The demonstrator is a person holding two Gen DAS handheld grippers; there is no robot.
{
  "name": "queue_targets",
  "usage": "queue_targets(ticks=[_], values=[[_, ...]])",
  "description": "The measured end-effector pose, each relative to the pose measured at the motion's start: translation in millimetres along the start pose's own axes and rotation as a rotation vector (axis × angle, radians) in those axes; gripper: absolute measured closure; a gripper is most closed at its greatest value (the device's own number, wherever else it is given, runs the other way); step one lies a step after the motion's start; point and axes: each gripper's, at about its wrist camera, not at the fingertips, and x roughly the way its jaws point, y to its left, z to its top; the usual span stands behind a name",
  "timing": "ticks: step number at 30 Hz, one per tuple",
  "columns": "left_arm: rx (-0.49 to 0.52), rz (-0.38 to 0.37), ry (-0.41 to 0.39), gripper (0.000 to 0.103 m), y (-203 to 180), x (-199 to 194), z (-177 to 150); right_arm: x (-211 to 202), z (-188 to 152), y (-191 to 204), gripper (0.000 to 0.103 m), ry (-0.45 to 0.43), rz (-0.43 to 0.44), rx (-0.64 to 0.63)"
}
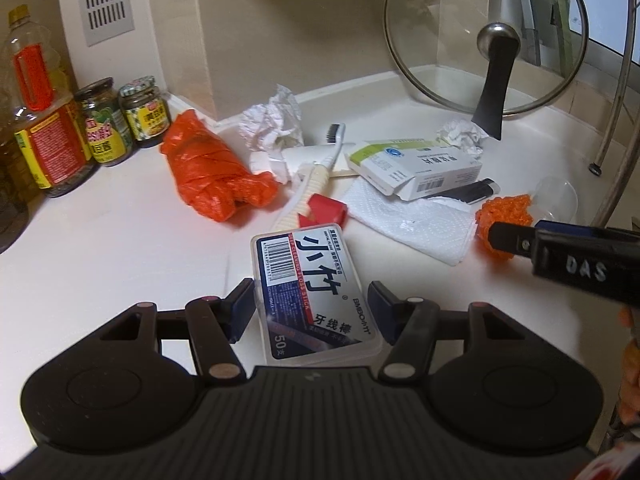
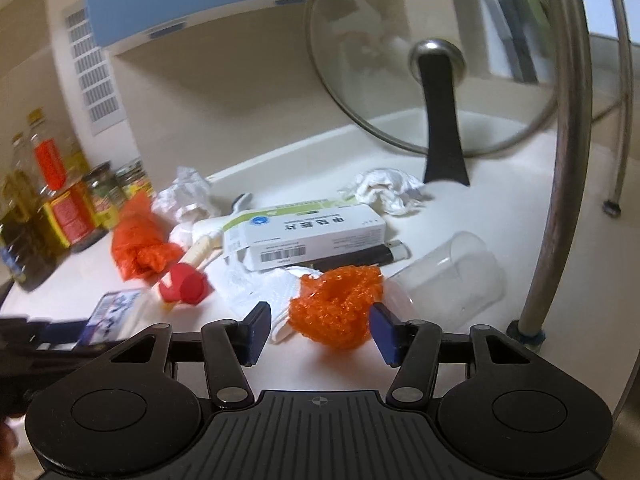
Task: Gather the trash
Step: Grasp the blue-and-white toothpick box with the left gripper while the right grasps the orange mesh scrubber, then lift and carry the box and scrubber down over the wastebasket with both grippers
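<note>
While the left gripper (image 1: 310,306) clamps the floss box (image 1: 316,292), the right gripper (image 2: 318,330) brackets the orange mesh (image 2: 334,304), pads not visibly pressing; close squarely; lift both straight.

A white counter (image 1: 100,248) holds many things. At the back left stand an oil bottle (image 1: 38,120) and two jars (image 1: 120,120). Near them lies an orange bag (image 1: 212,168). Two paper balls (image 1: 272,120) lie by the wall. A brush (image 1: 320,160), a red cap (image 1: 324,210), a napkin (image 1: 412,224), a lighter (image 1: 472,192) and an orange net (image 2: 336,304) lie in the middle. A clear cup (image 2: 448,276) lies on its side. A glass lid (image 1: 484,40) leans at the back.
</note>
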Motion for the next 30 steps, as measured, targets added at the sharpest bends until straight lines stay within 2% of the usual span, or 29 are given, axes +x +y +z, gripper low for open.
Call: queue_targets(ticks=[4,6,9,19,30], values=[[-0.012,0.027,-0.003,0.044,8,-9,-3,9,3,-4,0.048,0.003,-0.01,0.055],[-0.016,0.042,-0.006,0.044,11,-14,-5,13,2,-4,0.073,0.01,-0.04,0.038],[-0.024,0.065,-0.003,0.044,16,-21,-10,12,0,-8,0.076,0.009,-0.028,0.058],[-0.06,0.107,-0.004,0.044,32,-48,-27,-25,-1,-7,0.079,-0.024,0.037,0.03],[-0.082,0.061,-0.035,0.044,63,-99,-54,-99,-16,21,0.079,-0.031,0.11,0.053]])
